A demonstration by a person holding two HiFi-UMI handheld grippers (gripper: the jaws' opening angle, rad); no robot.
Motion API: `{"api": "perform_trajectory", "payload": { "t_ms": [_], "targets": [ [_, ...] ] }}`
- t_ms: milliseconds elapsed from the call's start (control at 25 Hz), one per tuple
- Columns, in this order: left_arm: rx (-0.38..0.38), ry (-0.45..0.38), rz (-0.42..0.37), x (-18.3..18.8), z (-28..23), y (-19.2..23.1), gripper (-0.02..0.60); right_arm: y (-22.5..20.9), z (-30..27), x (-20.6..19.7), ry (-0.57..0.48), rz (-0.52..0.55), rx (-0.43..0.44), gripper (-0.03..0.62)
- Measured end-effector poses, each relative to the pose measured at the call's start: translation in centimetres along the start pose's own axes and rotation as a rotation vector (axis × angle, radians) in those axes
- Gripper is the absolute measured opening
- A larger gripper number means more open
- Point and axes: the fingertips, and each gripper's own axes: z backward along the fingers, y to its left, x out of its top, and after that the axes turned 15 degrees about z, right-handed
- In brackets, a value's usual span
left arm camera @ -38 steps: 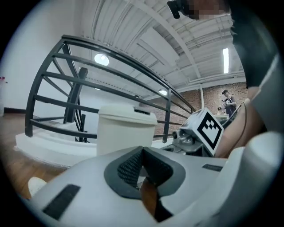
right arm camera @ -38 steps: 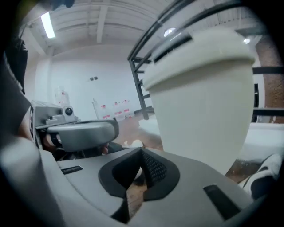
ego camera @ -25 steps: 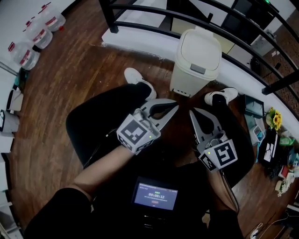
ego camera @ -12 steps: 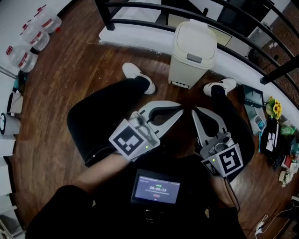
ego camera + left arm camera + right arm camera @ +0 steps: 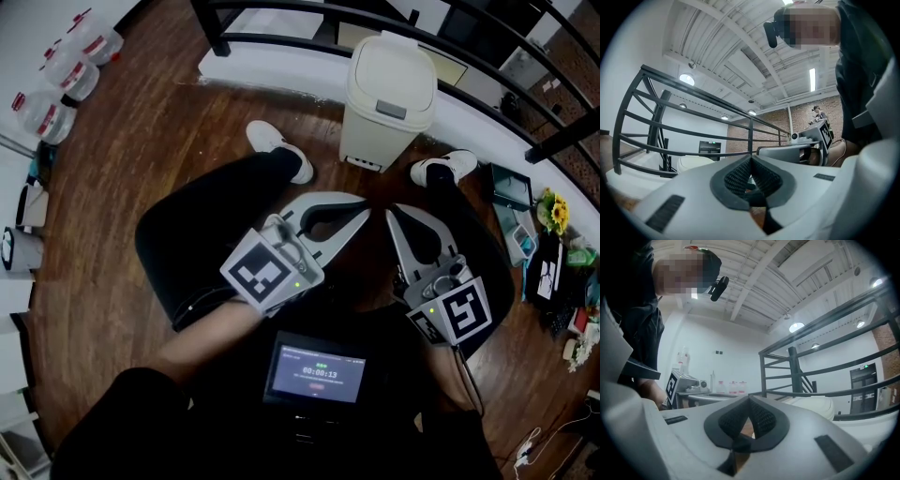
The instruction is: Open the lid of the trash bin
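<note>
The cream trash bin (image 5: 389, 94) stands on the wooden floor by the white ledge. Its lid, with a grey tab (image 5: 391, 110), is down. Both grippers hover over the person's lap, well short of the bin, tips pointing toward it. My left gripper (image 5: 361, 208) is shut with nothing between its jaws, and so is my right gripper (image 5: 389, 217). In the left gripper view the shut tips (image 5: 750, 158) sit below the railing, with the bin's lid (image 5: 696, 162) low at left. The right gripper view shows its shut tips (image 5: 750, 397) and the bin's lid (image 5: 811, 405) at right.
A black metal railing (image 5: 281, 42) runs behind the bin on a white ledge (image 5: 272, 80). The person's white shoes (image 5: 277, 150) (image 5: 442, 169) flank the bin. Plastic bottles (image 5: 66, 80) lie at the far left. Clutter (image 5: 553, 272) fills the right edge. A small screen (image 5: 314, 372) is at the chest.
Both grippers stay shut over the lap and have barely moved. The head view has shifted a little, so the bin now sits slightly higher in the picture.
</note>
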Motion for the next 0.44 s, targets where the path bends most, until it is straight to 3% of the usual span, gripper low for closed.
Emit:
{"api": "perform_trajectory", "payload": {
  "t_ms": [440],
  "targets": [
    [0.002, 0.016, 0.002, -0.62, -0.38, 0.29, 0.038, -0.17, 0.03, -0.29, 0.009, 0.015, 0.016, 0.021]
  ]
}}
